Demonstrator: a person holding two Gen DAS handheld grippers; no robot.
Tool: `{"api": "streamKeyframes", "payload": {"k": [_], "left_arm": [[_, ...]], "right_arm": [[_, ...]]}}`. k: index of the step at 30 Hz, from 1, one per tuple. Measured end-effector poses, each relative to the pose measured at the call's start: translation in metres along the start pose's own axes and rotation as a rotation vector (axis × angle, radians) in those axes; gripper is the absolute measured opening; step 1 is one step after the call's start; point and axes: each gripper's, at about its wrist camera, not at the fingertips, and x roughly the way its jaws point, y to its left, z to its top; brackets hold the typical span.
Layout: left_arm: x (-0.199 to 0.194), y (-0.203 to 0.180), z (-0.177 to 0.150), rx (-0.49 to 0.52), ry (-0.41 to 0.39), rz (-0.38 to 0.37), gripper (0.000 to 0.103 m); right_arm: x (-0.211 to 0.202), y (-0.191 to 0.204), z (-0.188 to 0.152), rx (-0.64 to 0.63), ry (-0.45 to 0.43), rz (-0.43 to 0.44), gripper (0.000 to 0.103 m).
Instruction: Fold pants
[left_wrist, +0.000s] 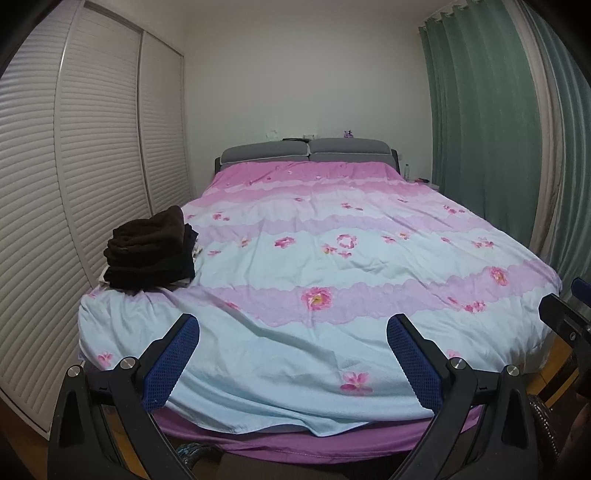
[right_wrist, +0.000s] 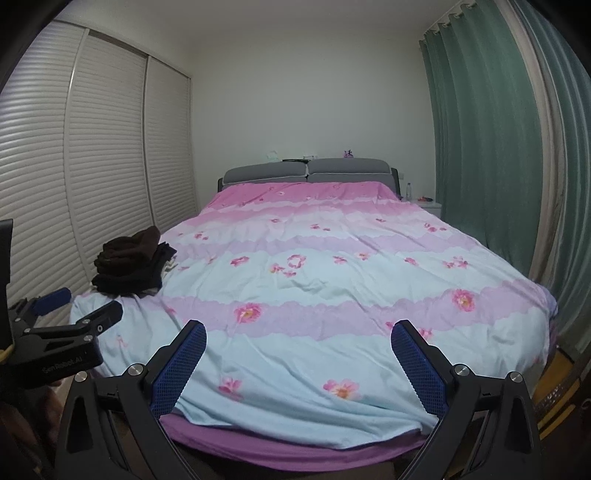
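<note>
A stack of dark folded clothes (left_wrist: 149, 253), brown pieces on top of black ones, lies on the bed's near left corner; the right wrist view shows the same stack (right_wrist: 131, 264). My left gripper (left_wrist: 293, 328) hovers open over the foot of the bed, with nothing between its blue pads. My right gripper (right_wrist: 298, 334) stands open beside it, also empty. The left gripper (right_wrist: 79, 302) shows from the side at the left edge of the right wrist view. No loose pants lie spread on the cover.
The bed carries a flowered pink, lilac and pale blue duvet (left_wrist: 332, 258) with a grey headboard (left_wrist: 306, 151). White louvred wardrobe doors (left_wrist: 92, 166) run along the left. Green curtains (left_wrist: 487, 129) hang on the right, beside a small nightstand (right_wrist: 428, 205).
</note>
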Motion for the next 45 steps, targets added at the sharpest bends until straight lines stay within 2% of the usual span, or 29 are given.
{"api": "streamKeyframes", "payload": {"k": [13, 45], "left_arm": [[-0.005, 0.003, -0.001, -0.014, 0.006, 0.010, 0.103], [-0.003, 0.003, -0.001, -0.018, 0.017, 0.004, 0.103]], "right_arm": [[-0.009, -0.006, 0.008, 0.018, -0.026, -0.029, 0.101], [-0.007, -0.008, 0.010, 0.023, -0.030, -0.030, 0.101]]}}
